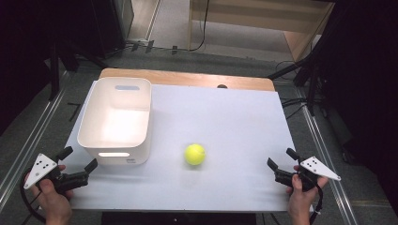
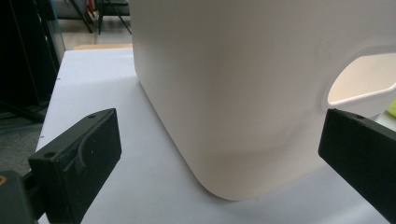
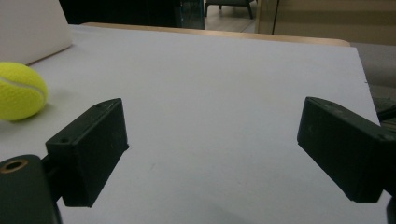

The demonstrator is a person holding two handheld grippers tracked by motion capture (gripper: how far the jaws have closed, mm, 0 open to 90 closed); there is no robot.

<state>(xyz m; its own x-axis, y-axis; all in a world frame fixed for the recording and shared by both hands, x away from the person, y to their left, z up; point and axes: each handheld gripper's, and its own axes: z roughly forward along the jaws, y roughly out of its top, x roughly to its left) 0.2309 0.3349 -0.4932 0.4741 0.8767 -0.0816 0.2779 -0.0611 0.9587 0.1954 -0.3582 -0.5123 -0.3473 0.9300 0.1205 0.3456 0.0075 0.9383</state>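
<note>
A yellow tennis ball (image 1: 195,154) lies on the white table top (image 1: 225,122), a little right of a white plastic bin (image 1: 116,121). In the right gripper view the ball (image 3: 18,91) sits at the far left, well away from the jaws. My left gripper (image 1: 78,159) rests at the table's near left corner, open and empty, just short of the bin's near wall (image 2: 233,93). Held in a hand at the near right edge, my right gripper (image 1: 281,159) is open with only bare table between its jaws.
The bin has handle cut-outs (image 2: 362,79) and looks empty inside. A wooden strip (image 1: 187,77) borders the table's far edge. Dark stands and cables stand on the floor at both sides, with a wooden unit (image 1: 263,18) beyond.
</note>
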